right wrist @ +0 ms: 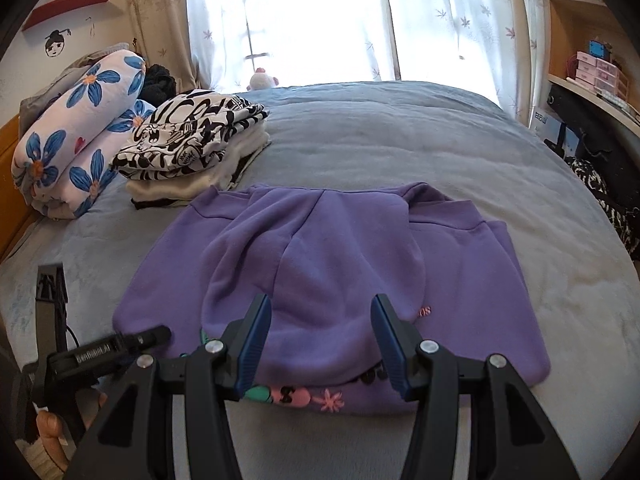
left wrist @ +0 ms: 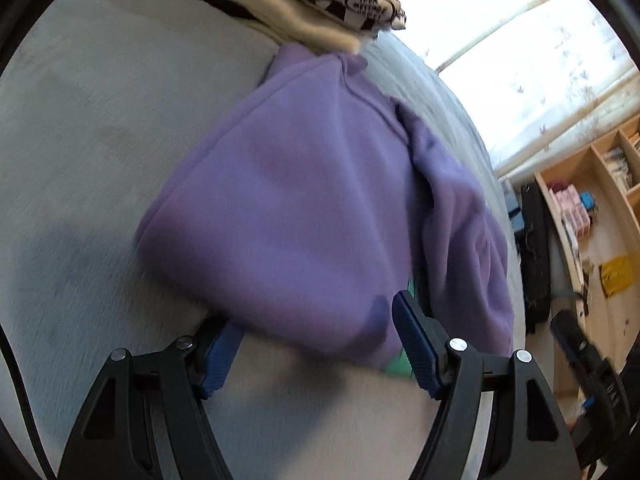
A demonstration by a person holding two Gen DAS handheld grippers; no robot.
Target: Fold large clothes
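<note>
A purple hoodie (right wrist: pixel 340 240) lies folded on the grey bed cover (right wrist: pixel 400 140), its hood laid flat on top and a pink and green print (right wrist: pixel 288 394) along the near edge. My right gripper (right wrist: pixel 320 300) is open just above that near edge, with the hood's rim between its blue pads (right wrist: pixel 252 344), which do not press on it. In the left wrist view the hoodie (left wrist: pixel 300 200) is blurred. My left gripper (left wrist: pixel 312 316) stands wide open at its near corner; cloth covers the left fingertip. The left gripper body (right wrist: pixel 108 348) and a hand show at the lower left.
A stack of folded clothes (right wrist: pixel 192 140) topped by a black-and-white print sits behind the hoodie at the left. Beside it lies a rolled quilt with blue flowers (right wrist: pixel 76 132). A curtained window is behind the bed, and wooden shelves (left wrist: pixel 592 200) stand past its right edge.
</note>
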